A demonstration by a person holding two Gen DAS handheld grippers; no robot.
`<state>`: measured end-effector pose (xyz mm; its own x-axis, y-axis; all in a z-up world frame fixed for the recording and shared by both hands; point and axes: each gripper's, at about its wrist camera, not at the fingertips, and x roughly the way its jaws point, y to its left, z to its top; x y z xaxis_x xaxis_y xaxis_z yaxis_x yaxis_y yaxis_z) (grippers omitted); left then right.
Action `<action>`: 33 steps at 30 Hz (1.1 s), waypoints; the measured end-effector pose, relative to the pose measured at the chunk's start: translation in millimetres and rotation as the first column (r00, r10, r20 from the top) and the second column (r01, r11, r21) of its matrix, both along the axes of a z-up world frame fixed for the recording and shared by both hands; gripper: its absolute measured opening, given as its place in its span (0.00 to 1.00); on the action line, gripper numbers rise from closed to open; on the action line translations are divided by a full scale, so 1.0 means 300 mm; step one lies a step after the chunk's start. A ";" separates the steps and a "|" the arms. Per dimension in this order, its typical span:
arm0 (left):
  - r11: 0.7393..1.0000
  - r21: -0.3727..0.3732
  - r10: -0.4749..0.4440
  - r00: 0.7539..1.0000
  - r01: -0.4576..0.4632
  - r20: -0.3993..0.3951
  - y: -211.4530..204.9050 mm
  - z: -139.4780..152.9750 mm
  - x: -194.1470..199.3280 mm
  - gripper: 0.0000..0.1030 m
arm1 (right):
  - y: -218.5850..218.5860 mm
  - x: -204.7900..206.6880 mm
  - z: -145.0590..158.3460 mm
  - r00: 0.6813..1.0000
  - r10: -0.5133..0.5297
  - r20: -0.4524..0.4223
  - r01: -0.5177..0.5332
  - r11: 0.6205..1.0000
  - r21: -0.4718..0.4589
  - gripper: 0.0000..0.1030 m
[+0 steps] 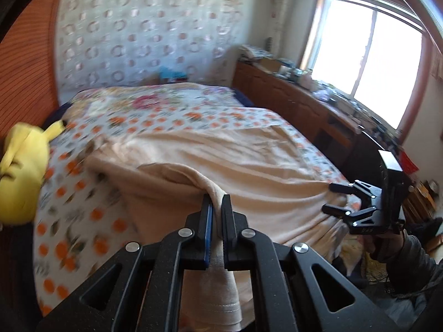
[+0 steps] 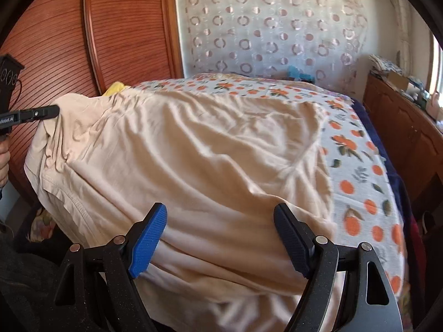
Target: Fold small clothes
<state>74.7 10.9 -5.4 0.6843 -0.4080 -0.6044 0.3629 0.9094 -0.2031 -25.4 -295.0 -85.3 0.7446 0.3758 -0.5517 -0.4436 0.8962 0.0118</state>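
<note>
Nearest the left wrist camera: left gripper (image 1: 217, 207), its 2 fingers (image 1: 206, 221) clenched on a raised fold of the beige garment (image 1: 221, 152), hem hanging below the pads.

At the near bed edge, right side: right gripper (image 2: 220, 238), fingers (image 2: 149, 242) spread wide and released, garment cloth lying between and beneath them, not pinched. A hand (image 1: 384, 244) in a dark sleeve (image 1: 415, 257) carries it.

Mid-field: beige garment, spread wrinkled across the bed (image 2: 360, 166), 1 corner lifted at the left gripper. Bed covered by a white sheet printed with oranges.

At the garment's far left: yellow plush toy (image 1: 19, 171), lying on the sheet.

Far right: wooden cabinet (image 1: 290, 94) along the bed, cluttered top, under a bright window (image 1: 368, 63).

Farthest: curtain (image 2: 271, 27) patterned with rings.
</note>
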 end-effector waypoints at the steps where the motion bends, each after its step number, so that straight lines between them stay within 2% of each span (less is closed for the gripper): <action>1: 1.000 0.006 -0.030 1.000 0.030 0.008 -0.048 0.014 0.020 0.07 | -0.023 -0.005 0.007 1.000 -0.012 0.003 0.012 1.000 0.001 0.79; 5: 0.987 0.019 -0.163 0.986 0.162 0.027 -0.251 0.065 0.091 0.07 | -0.124 -0.042 0.031 0.995 -0.097 0.036 0.098 0.995 -0.009 0.79; 12: 0.948 0.030 -0.317 0.948 0.316 0.017 -0.499 0.121 0.131 0.07 | -0.300 -0.111 0.059 0.978 -0.203 0.045 0.201 0.978 0.047 0.79; 17: 0.924 0.027 -0.381 0.925 0.381 0.002 -0.625 0.153 0.133 0.07 | -0.380 -0.140 0.063 0.968 -0.250 0.032 0.247 0.965 0.094 0.79; 21: 0.927 0.047 -0.373 0.928 0.373 -0.009 -0.632 0.144 0.141 0.07 | -0.392 -0.152 0.052 0.967 -0.255 0.017 0.251 0.961 0.116 0.79; 22: 0.929 0.056 -0.367 0.930 0.367 -0.008 -0.625 0.141 0.140 0.11 | -0.395 -0.154 0.048 0.967 -0.252 0.015 0.249 0.962 0.116 0.79; 24: 0.937 0.064 -0.344 0.939 0.343 -0.001 -0.600 0.131 0.144 0.40 | -0.400 -0.153 0.045 0.969 -0.246 0.014 0.243 0.963 0.112 0.79; 26: 0.945 0.094 -0.316 0.949 0.314 0.006 -0.573 0.122 0.157 0.43 | -0.396 -0.151 0.044 0.970 -0.241 0.013 0.238 0.965 0.111 0.79; 29: 0.957 0.129 -0.263 0.965 0.261 -0.001 -0.487 0.093 0.166 0.64 | -0.398 -0.122 0.046 0.972 -0.233 0.012 0.230 0.966 0.120 0.79; 33: 0.977 0.135 -0.160 0.986 0.164 -0.040 -0.311 0.013 0.194 0.69 | -0.378 -0.105 0.049 0.976 -0.215 0.019 0.212 0.971 0.114 0.79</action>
